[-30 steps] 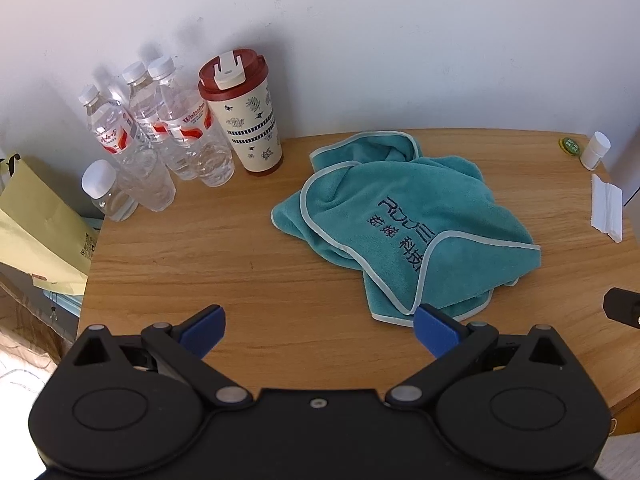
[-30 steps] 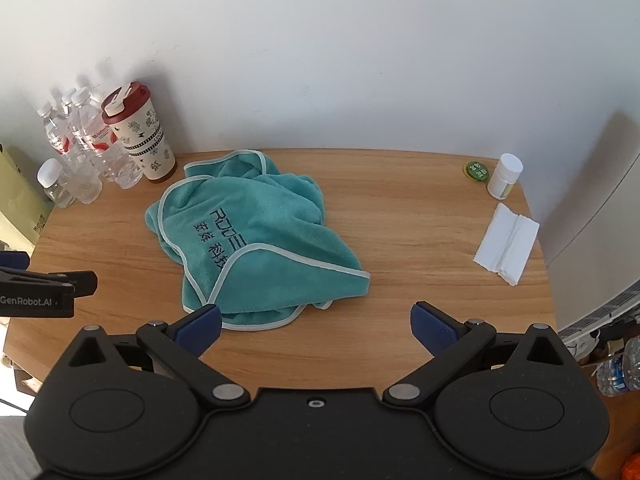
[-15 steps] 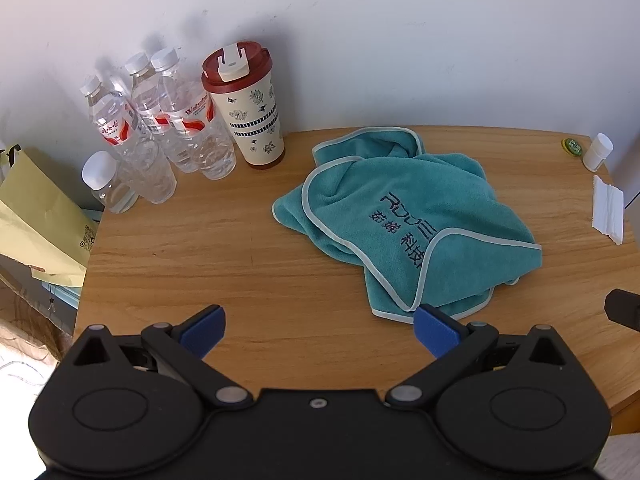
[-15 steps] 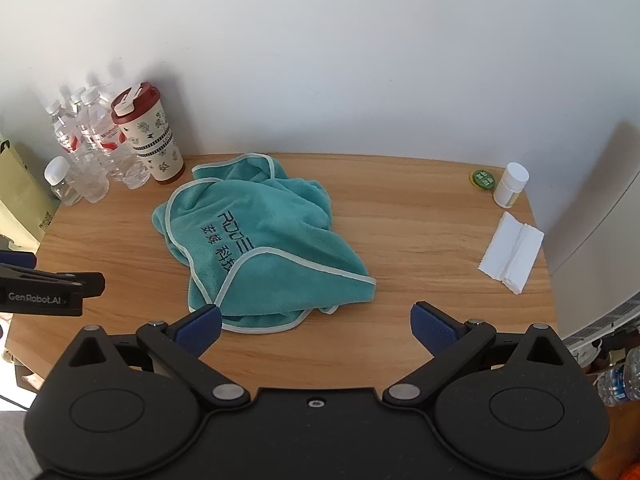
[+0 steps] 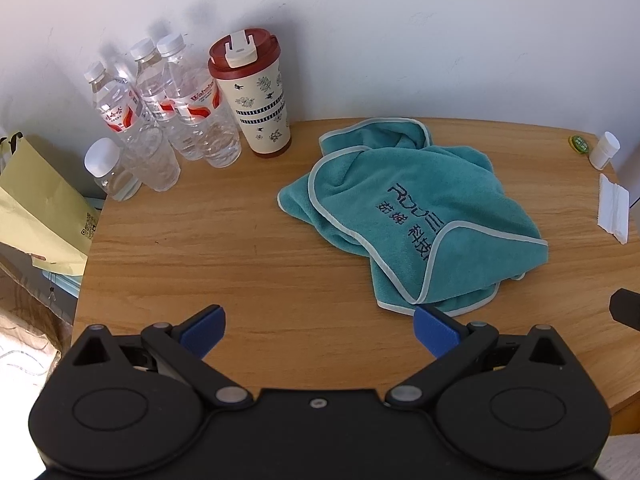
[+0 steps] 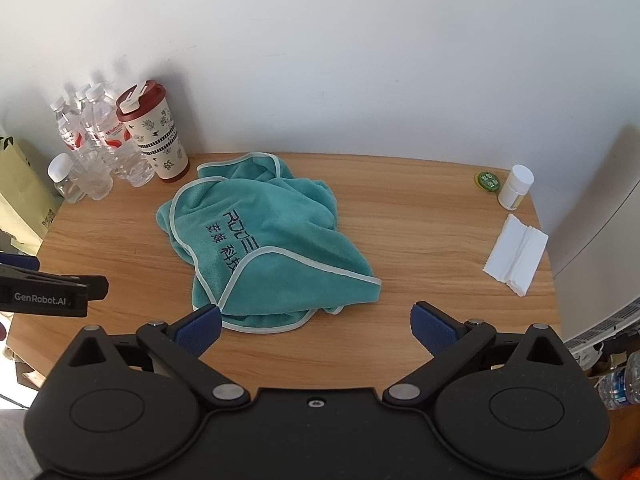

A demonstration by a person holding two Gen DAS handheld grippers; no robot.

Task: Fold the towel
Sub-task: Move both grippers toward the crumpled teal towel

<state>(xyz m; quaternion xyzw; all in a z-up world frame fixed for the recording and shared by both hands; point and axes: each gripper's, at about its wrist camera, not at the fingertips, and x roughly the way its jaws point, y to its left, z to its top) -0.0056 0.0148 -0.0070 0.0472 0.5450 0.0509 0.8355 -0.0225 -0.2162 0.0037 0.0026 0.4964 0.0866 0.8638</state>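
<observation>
Both claws hang spread wide and empty above the near edge of the table [image 5: 240, 248], likely sizing up a hem. The teal towel [image 5: 408, 216] lies crumpled mid-table (nothing folded yet), ahead of the left gripper [image 5: 318, 330] and right gripper [image 6: 316, 328], untouched.

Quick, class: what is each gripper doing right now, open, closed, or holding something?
Left gripper: open, holding nothing, short of the towel.
Right gripper: open, holding nothing, near the towel's front edge.
</observation>
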